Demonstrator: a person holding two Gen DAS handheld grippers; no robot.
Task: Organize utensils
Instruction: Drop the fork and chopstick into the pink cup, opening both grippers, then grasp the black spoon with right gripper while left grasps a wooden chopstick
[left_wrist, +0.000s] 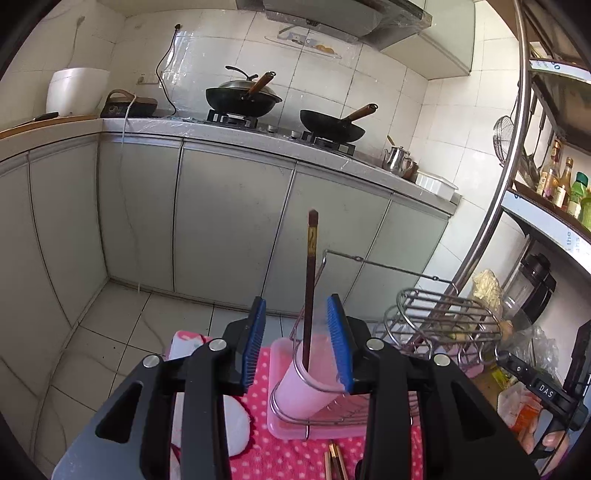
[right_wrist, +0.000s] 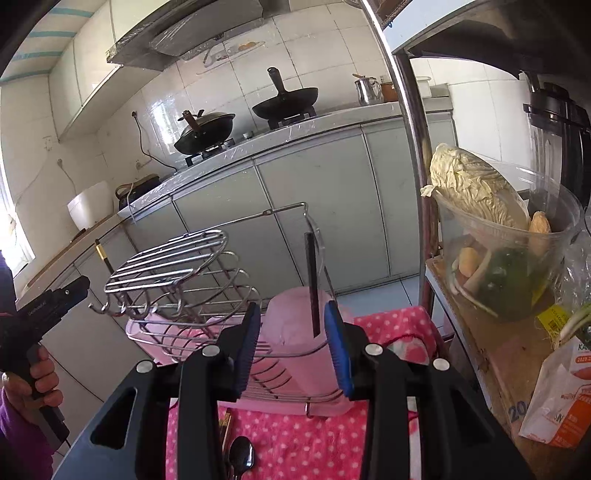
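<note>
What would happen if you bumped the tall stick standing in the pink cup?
The chopstick looks thin, straight and stiff, so it probably wouldn't bend. It stands loose in the pink cup, with most of its length above the rim, so a bump would likely make it swing over. The cup looks like light plastic, but the wire rack rings it and may stop it tipping.

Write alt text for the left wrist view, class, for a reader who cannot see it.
An open blue-padded left claw frames a dark chopstick standing upright in a pink cup, its pads clear of the stick. The cup sits in a wire rack on a pink tray, over a pink dotted cloth.
</note>
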